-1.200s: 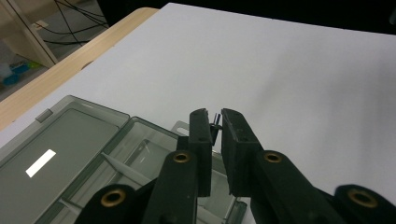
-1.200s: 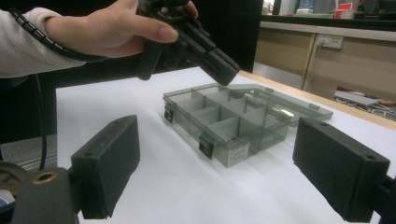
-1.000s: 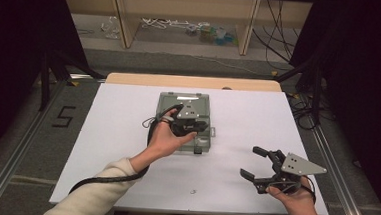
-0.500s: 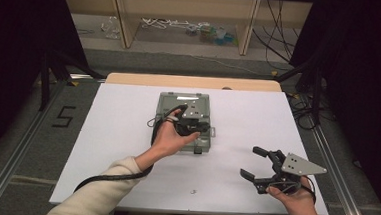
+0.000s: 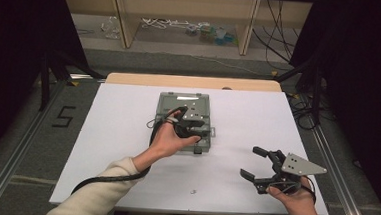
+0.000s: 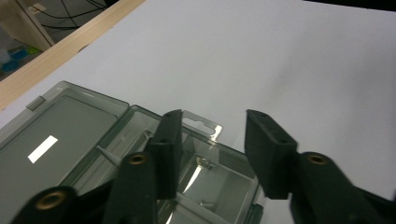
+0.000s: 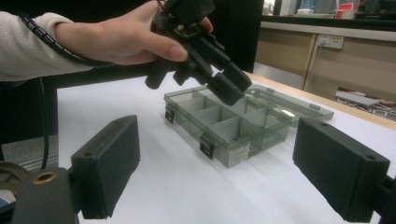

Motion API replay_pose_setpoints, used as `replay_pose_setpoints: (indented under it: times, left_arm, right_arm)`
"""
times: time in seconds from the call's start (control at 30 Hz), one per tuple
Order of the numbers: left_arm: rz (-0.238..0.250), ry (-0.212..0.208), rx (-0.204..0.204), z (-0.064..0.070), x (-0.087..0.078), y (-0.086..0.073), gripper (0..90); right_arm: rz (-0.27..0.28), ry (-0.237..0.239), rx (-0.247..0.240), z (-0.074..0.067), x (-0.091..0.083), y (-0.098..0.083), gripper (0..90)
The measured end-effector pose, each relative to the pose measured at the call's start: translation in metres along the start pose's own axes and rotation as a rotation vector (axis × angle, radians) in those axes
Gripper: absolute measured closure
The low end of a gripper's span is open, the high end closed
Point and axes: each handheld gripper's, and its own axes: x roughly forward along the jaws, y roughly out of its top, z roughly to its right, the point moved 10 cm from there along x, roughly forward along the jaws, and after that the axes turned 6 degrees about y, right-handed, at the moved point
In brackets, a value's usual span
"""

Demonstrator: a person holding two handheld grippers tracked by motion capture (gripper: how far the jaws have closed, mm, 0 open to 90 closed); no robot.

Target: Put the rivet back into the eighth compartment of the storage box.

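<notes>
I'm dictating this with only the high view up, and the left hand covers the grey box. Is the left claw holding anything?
Observer: No. The left claw has just been opening, and nothing is between its jaws.
Operator: Is the box lid fully open?
Observer: Yes. The right gripper view shows the lid lying flat behind the box.
Operator: Anything in the compartments?
Observer: The left gripper view shows a small shiny piece in the compartment below the claw. It is too small to identify.

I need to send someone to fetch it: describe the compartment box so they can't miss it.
On the white table, look near the middle, toward the far wooden edge. The compartment box is smoky clear plastic, with its lid lying open flat behind it. Dividers split it into small cells, and the left gripper hovers above it.
</notes>
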Motion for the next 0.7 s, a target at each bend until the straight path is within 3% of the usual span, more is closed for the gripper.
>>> replay_pose_setpoints:
  times: [0.13,0.17,0.37,0.47,0.5,0.6,0.67,0.7]
  left_arm:
    - [0.010,0.003,0.015,0.007,-0.005,0.002,39.1]
    - [0.002,0.010,0.031,0.007,-0.007,0.003,35.5]
    - [0.030,-0.029,0.023,0.021,-0.013,0.007,18.8]
    - [0.036,-0.053,0.024,0.027,-0.018,0.006,15.2]
    - [0.032,-0.059,0.027,0.028,-0.019,0.005,14.9]
    - [0.029,-0.062,0.043,0.030,-0.025,0.001,13.9]
    - [-0.006,-0.067,0.052,0.032,-0.029,-0.004,14.2]
    - [-0.030,-0.068,0.075,0.032,-0.031,-0.008,14.5]
  right_arm:
    - [-0.019,0.010,0.034,-0.003,-0.001,-0.002,15.8]
    - [-0.001,0.000,0.001,0.000,0.000,0.000,15.8]
    - [-0.004,0.000,0.007,0.000,0.000,-0.001,15.8]
    - [-0.005,-0.001,0.010,0.000,0.000,-0.001,15.8]
    - [0.023,0.001,0.011,0.000,0.001,0.001,15.8]
    - [-0.006,0.004,0.012,-0.001,0.000,-0.001,15.8]
    - [-0.007,0.003,0.011,-0.001,0.000,-0.001,15.8]
    - [-0.007,0.002,0.010,-0.001,0.000,-0.001,15.8]
